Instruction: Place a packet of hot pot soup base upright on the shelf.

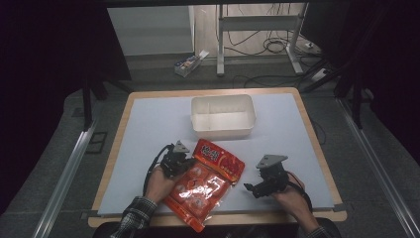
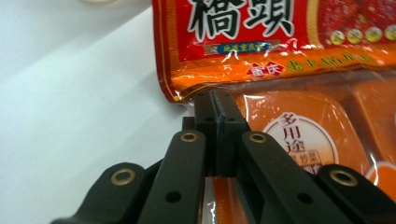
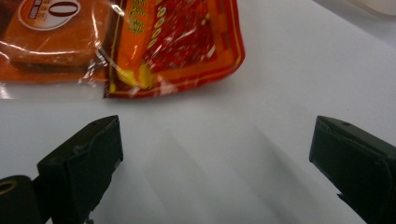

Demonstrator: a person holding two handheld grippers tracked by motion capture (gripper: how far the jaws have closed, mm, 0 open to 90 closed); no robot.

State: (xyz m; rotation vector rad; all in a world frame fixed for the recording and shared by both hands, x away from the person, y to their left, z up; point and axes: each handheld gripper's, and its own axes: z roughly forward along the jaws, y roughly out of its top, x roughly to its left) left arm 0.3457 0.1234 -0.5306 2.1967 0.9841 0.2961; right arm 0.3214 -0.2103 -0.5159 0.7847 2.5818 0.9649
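The left gripper (image 1: 179, 159), clamped on the left edge of the orange packet (image 1: 208, 181) near the table's (image 1: 148, 119) front edge, holds it with its long axis running toward the white bin (image 1: 223, 116), while the right gripper (image 1: 255, 189) stands released just right of it.

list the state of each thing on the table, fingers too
orange packet: sealed, lying flat on the mat, its left edge pinched
left gripper: fingers shut on the packet's edge
right gripper: fingers wide open, nothing between them, beside the packet
white bin: upright, empty, behind the packet
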